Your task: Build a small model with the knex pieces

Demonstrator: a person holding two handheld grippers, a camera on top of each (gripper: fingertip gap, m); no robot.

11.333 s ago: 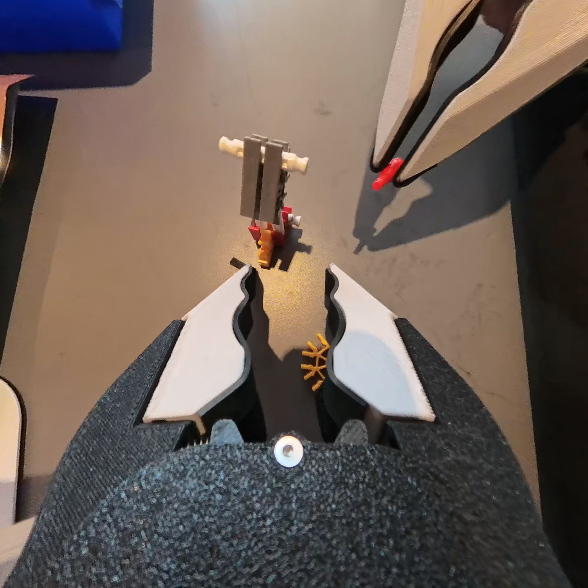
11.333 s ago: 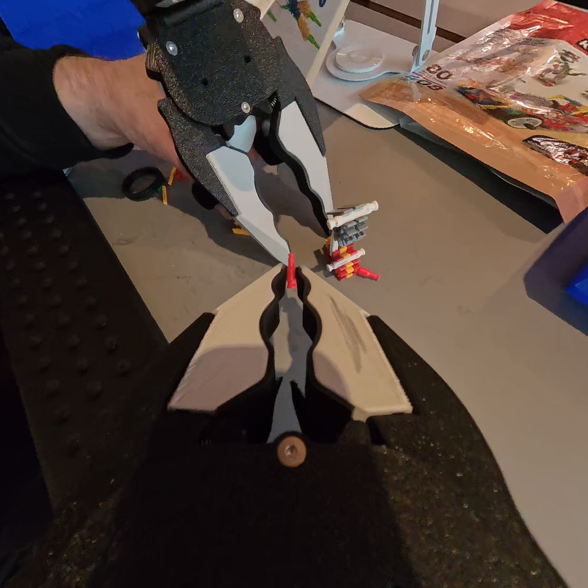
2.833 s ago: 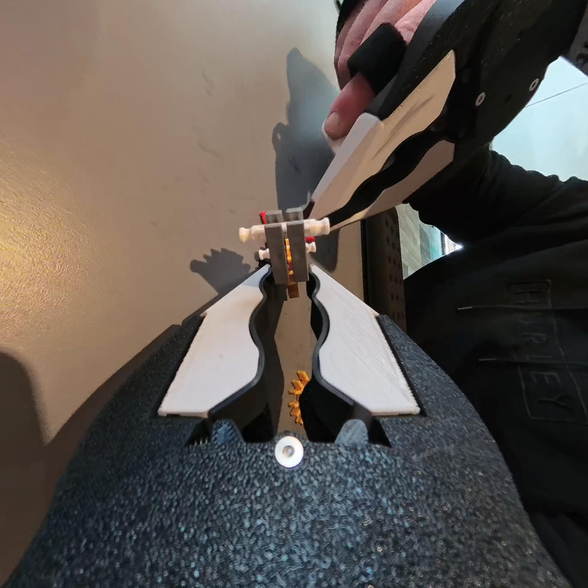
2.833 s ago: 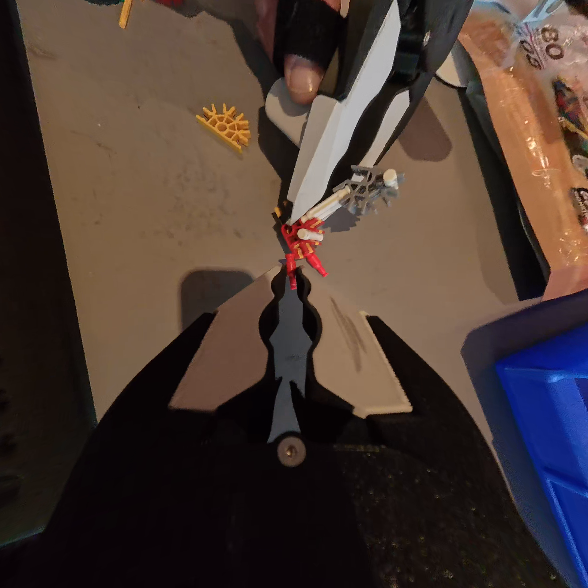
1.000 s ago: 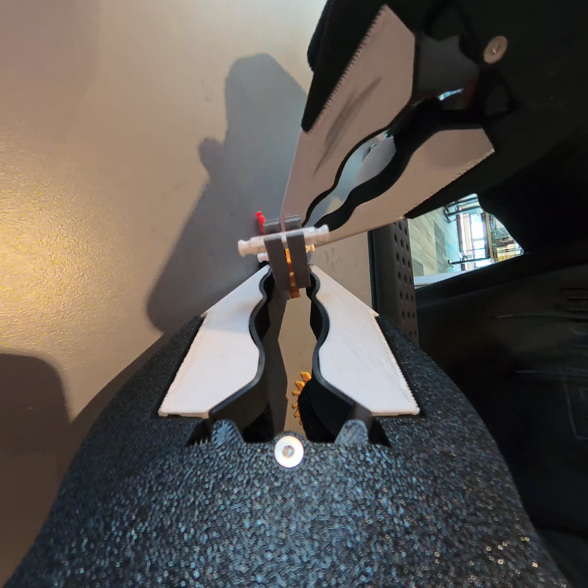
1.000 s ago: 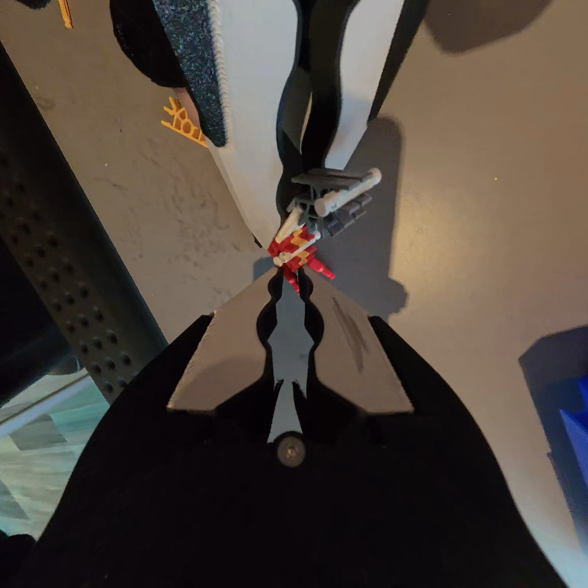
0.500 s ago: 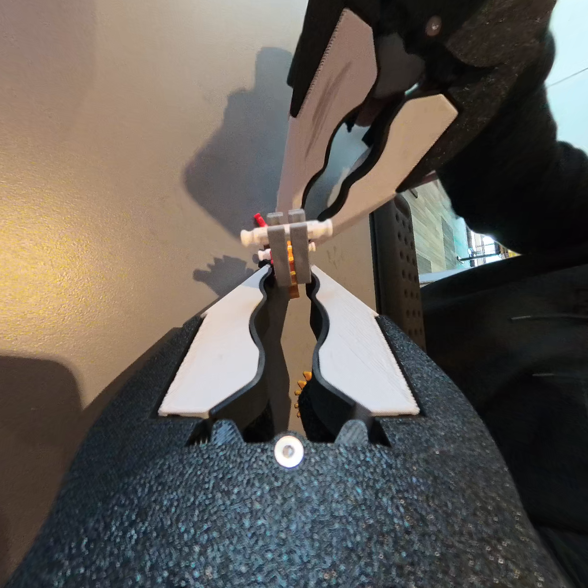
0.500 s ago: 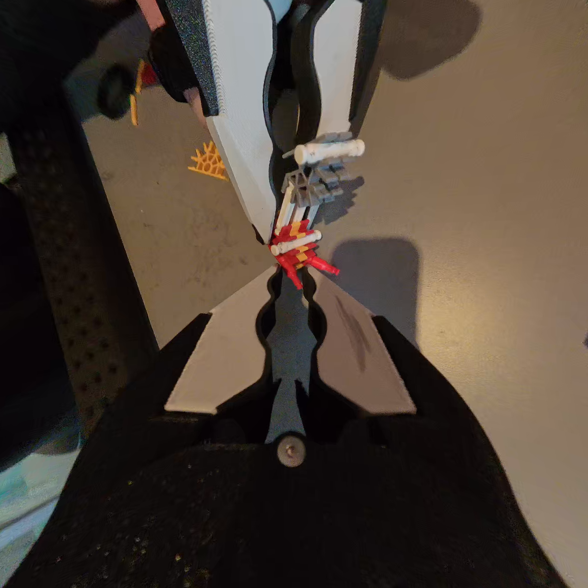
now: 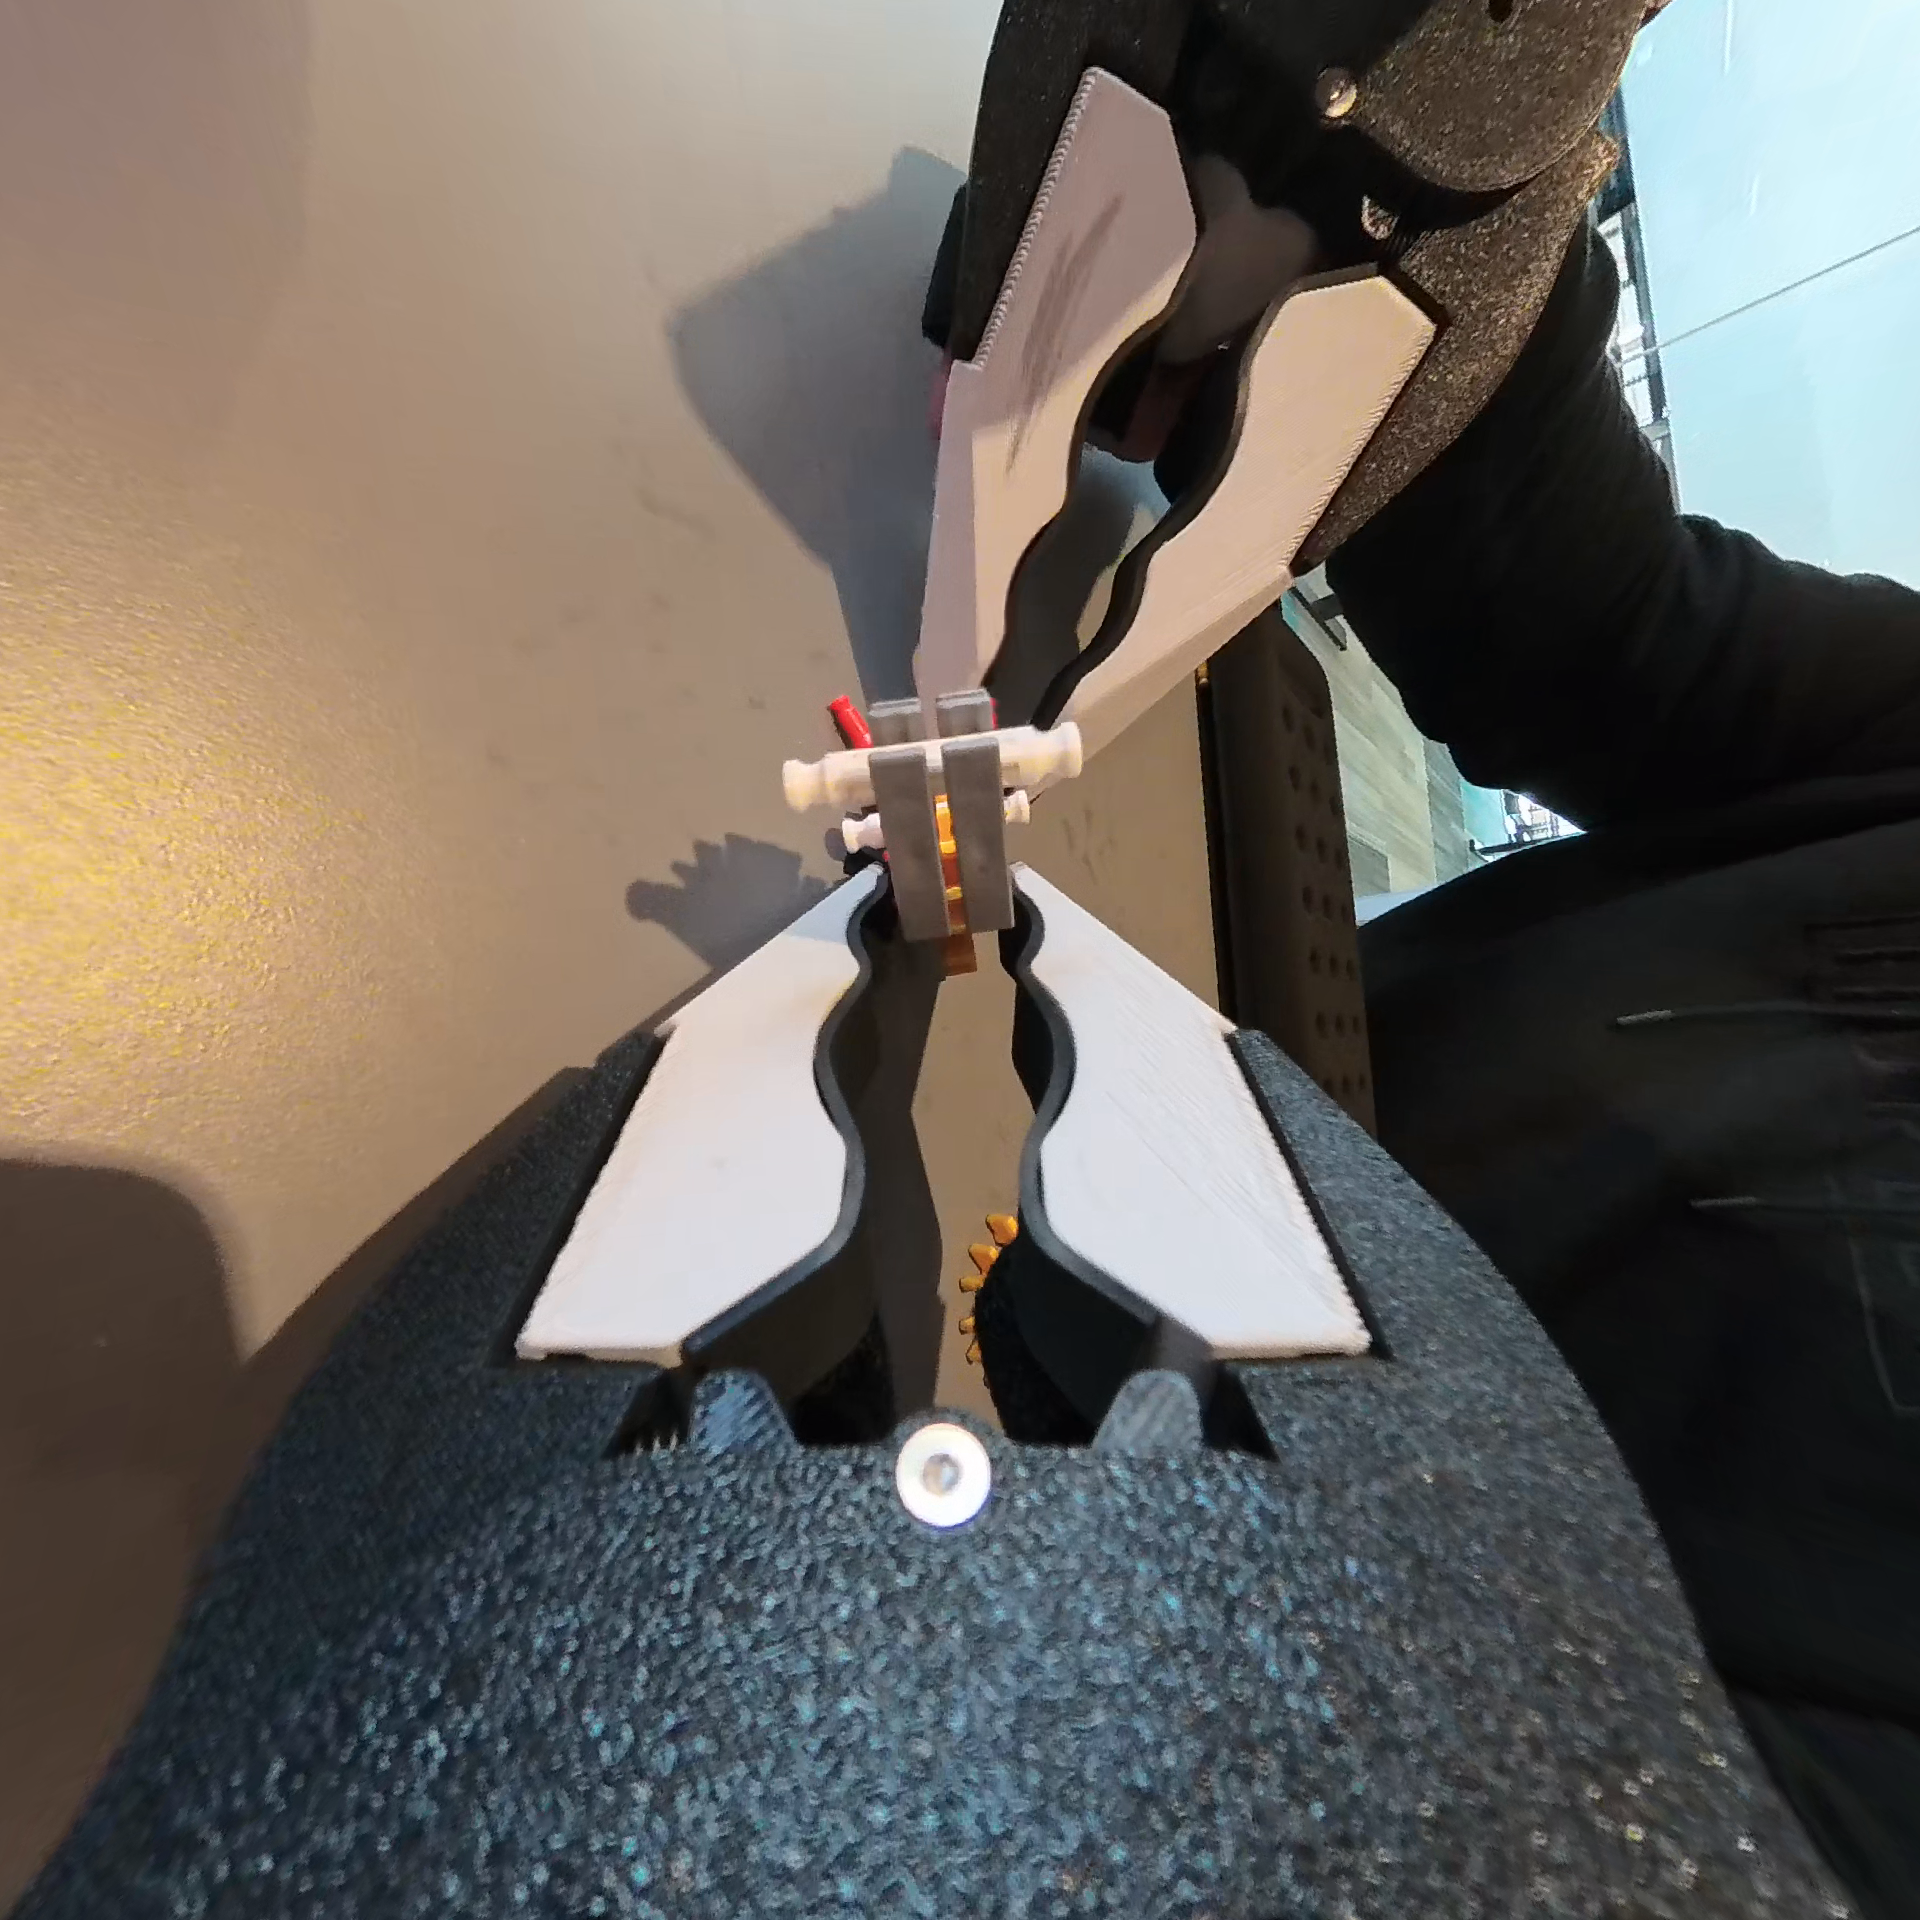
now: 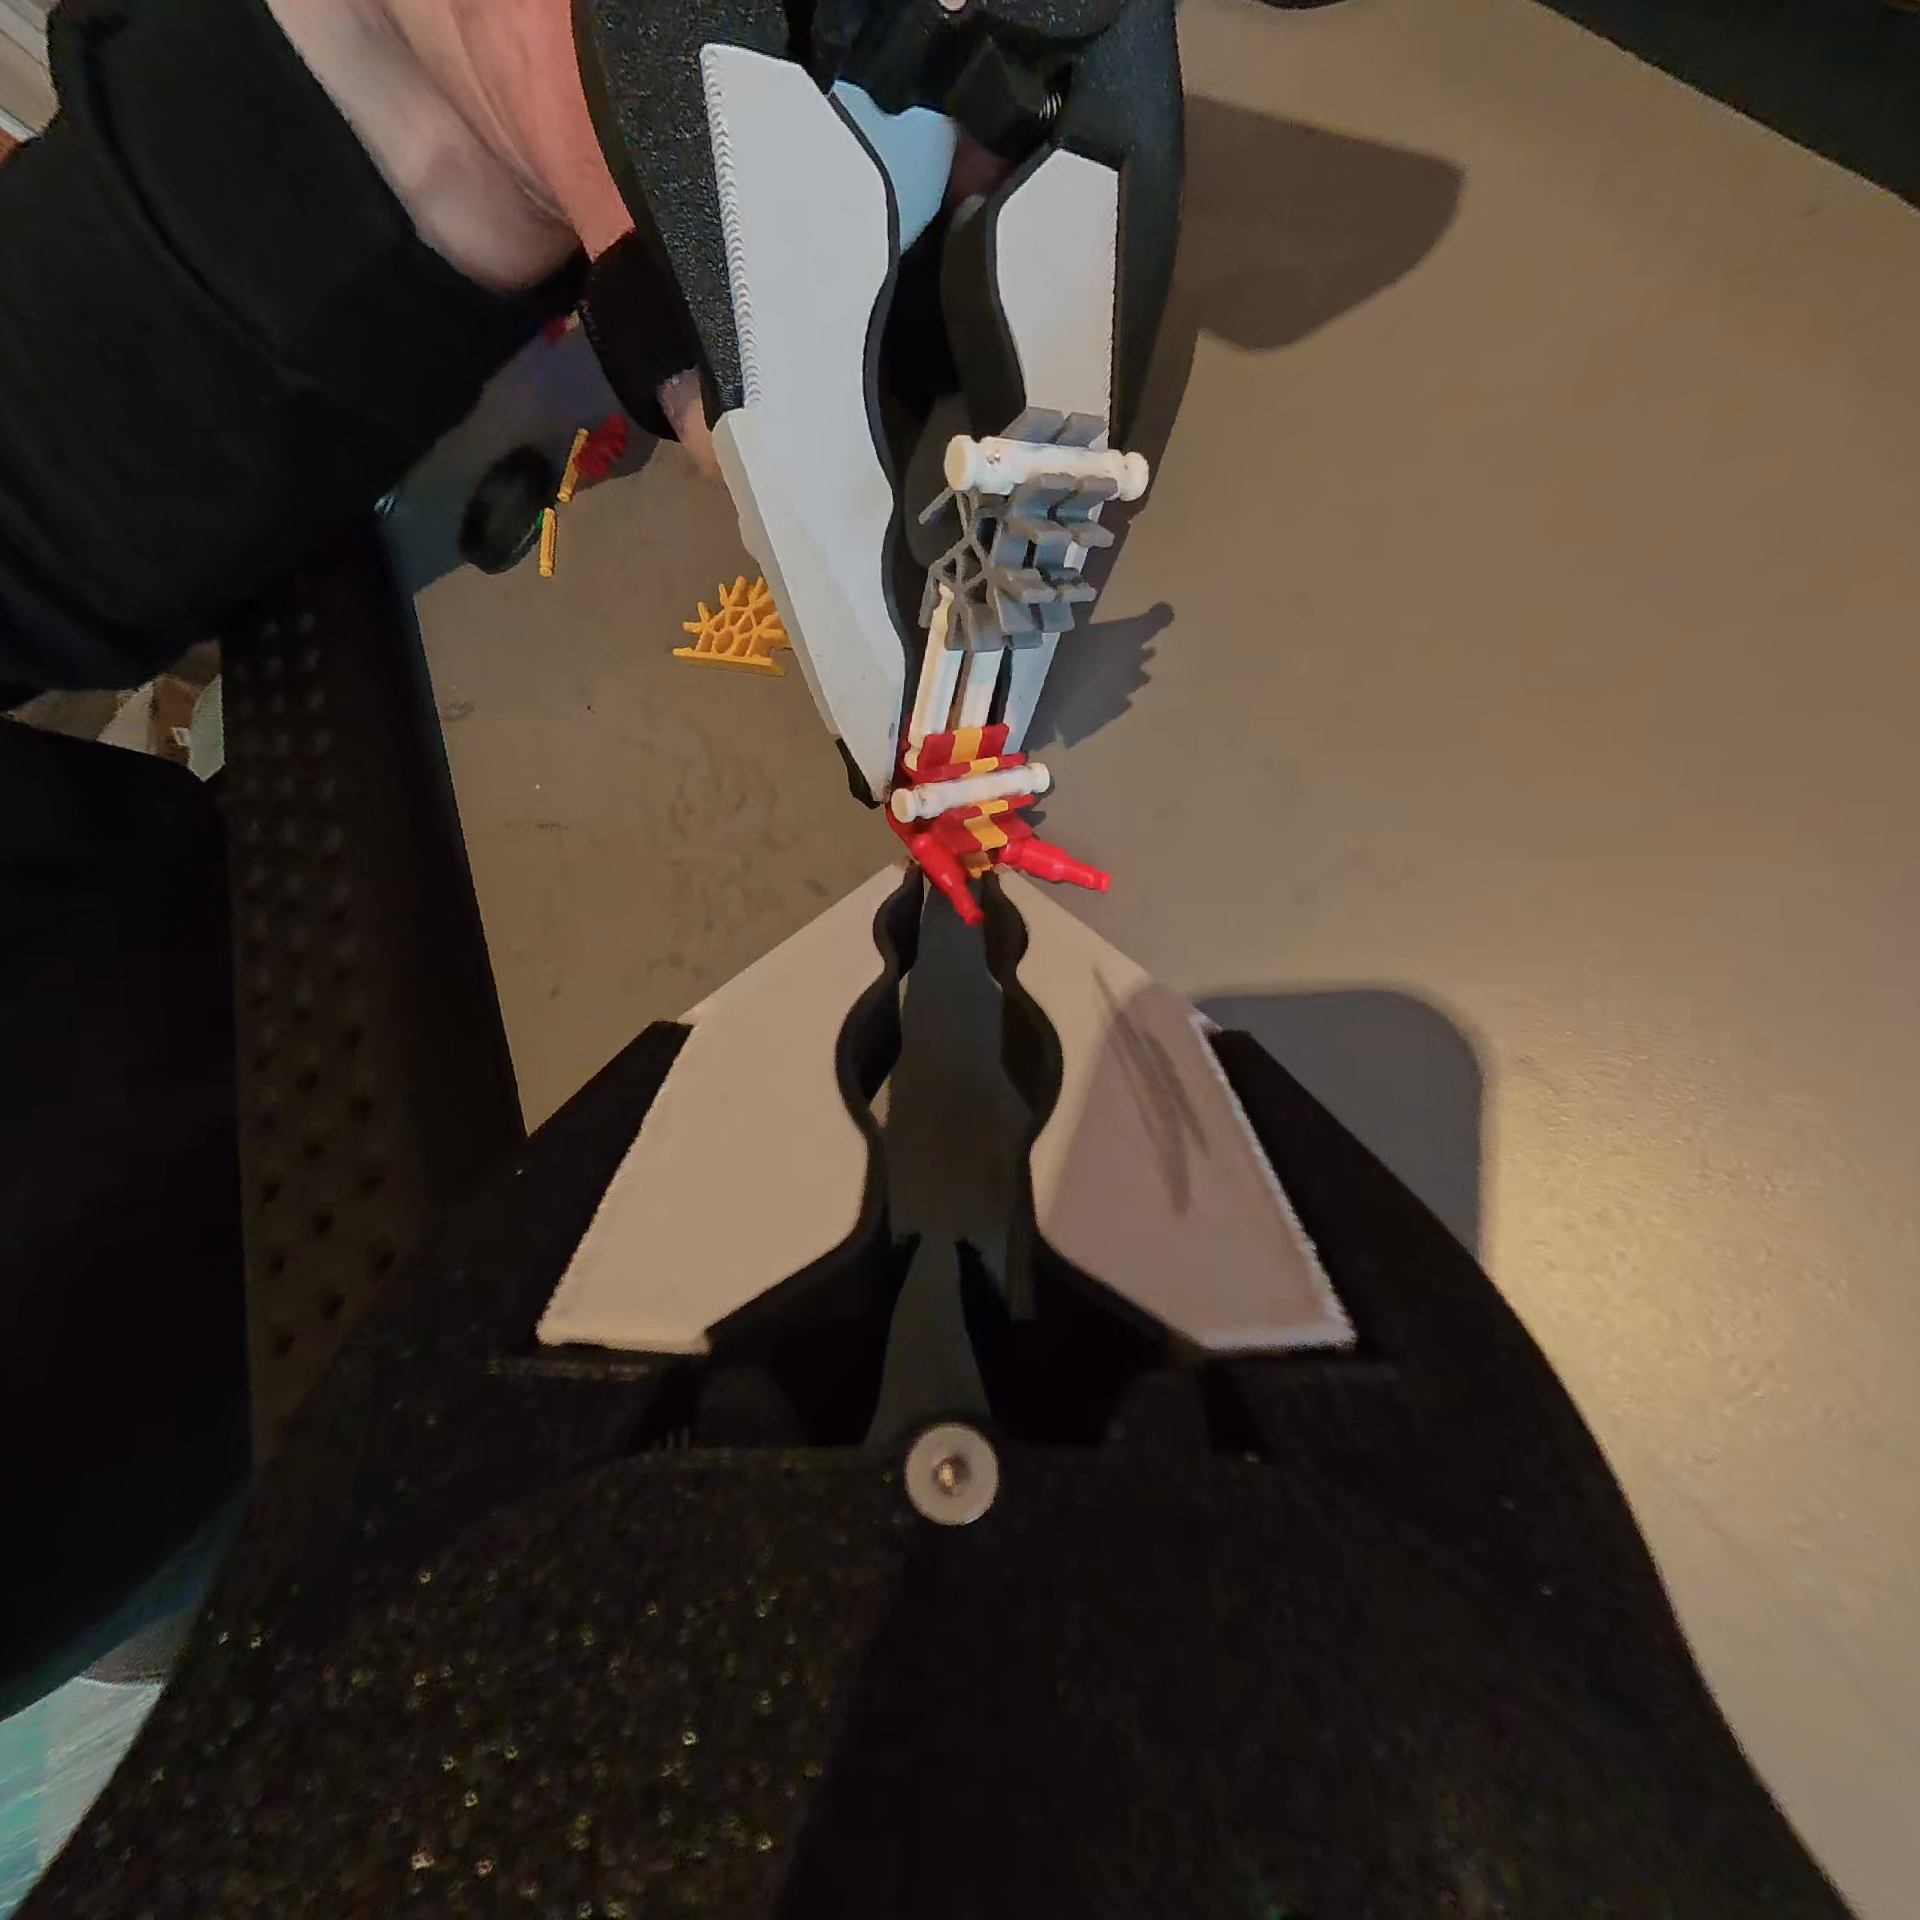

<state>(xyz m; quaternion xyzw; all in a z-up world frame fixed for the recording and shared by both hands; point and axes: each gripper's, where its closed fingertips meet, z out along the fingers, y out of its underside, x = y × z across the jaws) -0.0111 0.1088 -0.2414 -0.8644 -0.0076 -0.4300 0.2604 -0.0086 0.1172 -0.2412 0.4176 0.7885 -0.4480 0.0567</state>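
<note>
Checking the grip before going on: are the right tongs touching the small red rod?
Touching. The right wrist view shows the right tongs shut on the small red rod, which is pinched between their tips.

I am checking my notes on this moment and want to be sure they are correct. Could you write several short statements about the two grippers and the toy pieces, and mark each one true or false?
1. The left gripper is shut on the small toy assembly. True.
2. The right gripper has its jaws wide open and holds nothing. False: the jaws are closed on a red rod at the assembly's red end.
3. A yellow fan-shaped connector lies on the table, apart from the assembly. True.
4. The grey connectors sit at the end nearest the right gripper. False: they sit at the far end; the red and yellow pieces are nearest.
</note>
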